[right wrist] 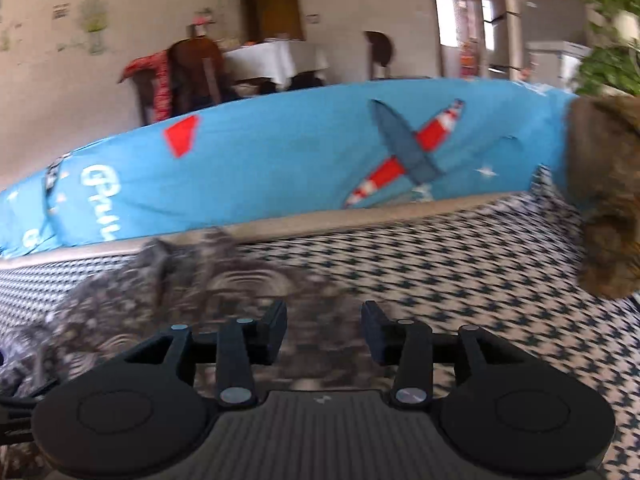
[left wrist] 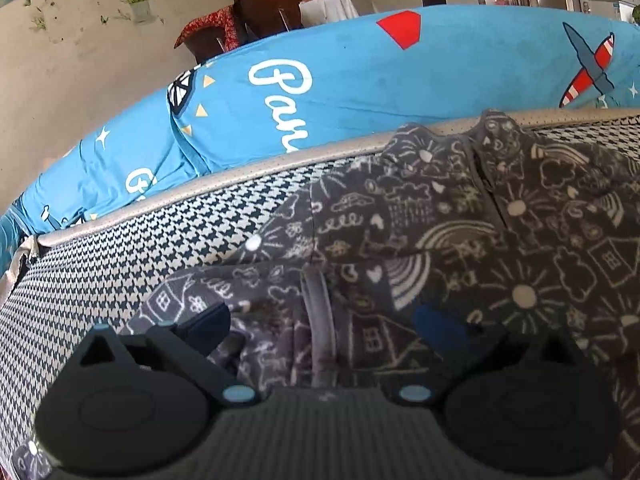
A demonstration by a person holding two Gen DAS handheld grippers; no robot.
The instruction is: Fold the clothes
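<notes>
The dark doodle-print garment [left wrist: 460,220] lies spread on the checked bed [left wrist: 132,256], reaching its far edge by the blue blanket [left wrist: 352,80]. The left gripper [left wrist: 324,322] has its fingers wide apart over the cloth. The right gripper [right wrist: 324,328] has its fingers apart too, holding nothing.

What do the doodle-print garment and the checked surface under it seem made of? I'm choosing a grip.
Doodle-print garment: looks like soft, matte fleece, judging by its fuzzy nap and rounded folds. Checked surface: apparently a flat woven houndstooth fabric, taut and matte.
</notes>
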